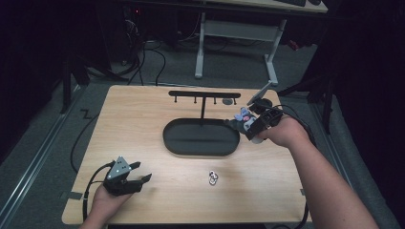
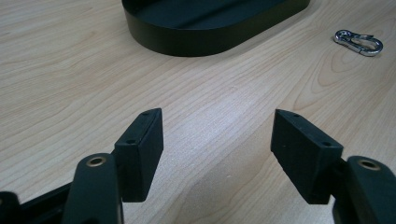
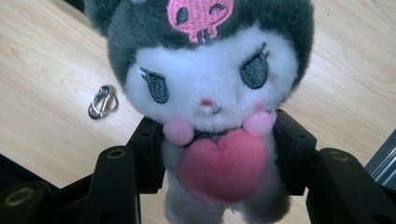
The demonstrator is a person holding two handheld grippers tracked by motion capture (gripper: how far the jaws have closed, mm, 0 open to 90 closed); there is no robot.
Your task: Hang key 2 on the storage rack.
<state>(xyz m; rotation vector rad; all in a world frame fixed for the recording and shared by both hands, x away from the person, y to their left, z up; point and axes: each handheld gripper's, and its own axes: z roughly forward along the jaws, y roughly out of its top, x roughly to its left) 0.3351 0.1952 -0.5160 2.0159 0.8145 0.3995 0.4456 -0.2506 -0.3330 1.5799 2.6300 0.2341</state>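
I have the plush toy [image 3: 210, 93] clamped at its body between my right gripper [image 1: 250, 125] fingers, lifted over the table [image 1: 143, 138] just right of the black oval tray [image 1: 200, 137]. Its long axis runs up from the fingers, face toward my camera. I would keep the squeeze steady. My left gripper [image 1: 125, 177] rests open, empty, near the carabiner [image 2: 358, 42].

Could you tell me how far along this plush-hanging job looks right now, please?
Done: the right tool is shut on the plush toy, lifted near the hook rack. In hand: carrying it, seemingly toward the rack's pegs. Left: nothing hangs there yet; the metal clip lies on the table, and the left tool rests open.
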